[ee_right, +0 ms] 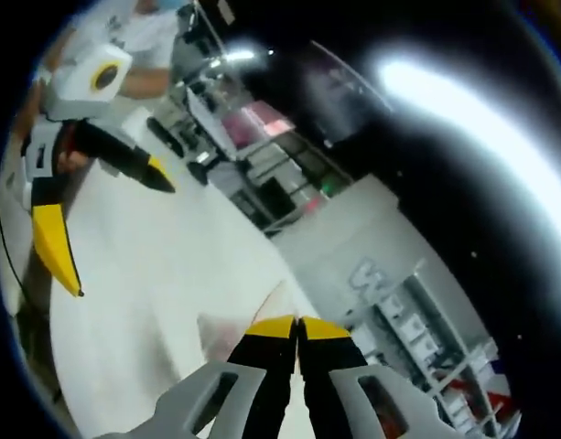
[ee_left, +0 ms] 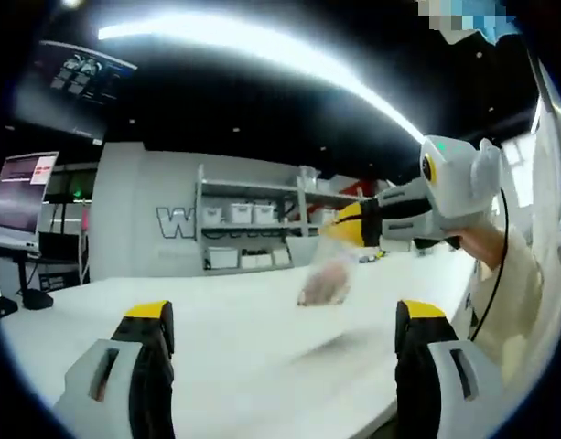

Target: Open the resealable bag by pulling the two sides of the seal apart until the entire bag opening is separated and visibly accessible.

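A clear resealable bag [ee_left: 324, 280] with something pinkish inside hangs, blurred, above the white table [ee_left: 207, 347]. The right gripper [ee_left: 339, 229] reaches in from the right and pinches the bag's top edge. My left gripper [ee_left: 285, 320] stands open below and in front of the bag, its jaws wide apart and holding nothing. In the right gripper view my right gripper [ee_right: 298, 327] is shut, yellow tips together, on the bag's thin film [ee_right: 227, 331]. The left gripper [ee_right: 124, 240] shows at the left there, jaws spread, apart from the bag.
The table [ee_right: 152, 274] is wide and white. Behind it stands a metal shelf with white bins [ee_left: 253, 219] against a lettered wall. A monitor on a stand [ee_left: 22, 194] is at the far left. A person's sleeve [ee_left: 511, 293] holds the right gripper.
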Demonstrator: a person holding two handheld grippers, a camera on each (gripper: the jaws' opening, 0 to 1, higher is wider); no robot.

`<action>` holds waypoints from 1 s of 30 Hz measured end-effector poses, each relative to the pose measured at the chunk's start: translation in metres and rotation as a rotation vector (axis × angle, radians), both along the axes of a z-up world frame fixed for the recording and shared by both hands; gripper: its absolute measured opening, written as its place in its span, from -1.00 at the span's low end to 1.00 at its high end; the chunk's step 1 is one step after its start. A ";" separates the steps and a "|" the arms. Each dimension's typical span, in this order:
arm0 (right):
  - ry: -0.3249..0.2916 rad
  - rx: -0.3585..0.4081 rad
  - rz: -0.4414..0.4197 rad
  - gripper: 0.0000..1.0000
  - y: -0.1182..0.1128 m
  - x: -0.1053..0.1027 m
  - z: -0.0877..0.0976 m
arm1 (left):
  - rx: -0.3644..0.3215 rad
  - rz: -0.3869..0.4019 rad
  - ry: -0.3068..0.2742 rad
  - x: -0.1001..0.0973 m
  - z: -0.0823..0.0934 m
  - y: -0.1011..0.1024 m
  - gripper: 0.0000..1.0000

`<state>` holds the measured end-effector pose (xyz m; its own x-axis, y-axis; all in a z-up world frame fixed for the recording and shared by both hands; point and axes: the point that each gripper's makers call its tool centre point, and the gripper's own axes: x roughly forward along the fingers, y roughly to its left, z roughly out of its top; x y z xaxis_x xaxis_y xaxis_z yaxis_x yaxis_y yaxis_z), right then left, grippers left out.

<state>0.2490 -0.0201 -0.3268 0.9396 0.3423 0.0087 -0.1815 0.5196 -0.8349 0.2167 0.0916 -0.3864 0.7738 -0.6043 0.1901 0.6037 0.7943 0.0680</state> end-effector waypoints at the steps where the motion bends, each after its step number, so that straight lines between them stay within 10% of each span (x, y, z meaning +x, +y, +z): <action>1: -0.002 -0.006 0.001 -1.00 0.001 0.001 0.001 | 0.003 0.000 -0.003 0.000 0.000 0.000 0.99; 30: -0.005 -0.084 0.001 -1.00 0.002 0.037 0.008 | 0.032 0.046 -0.007 0.000 -0.005 0.011 0.99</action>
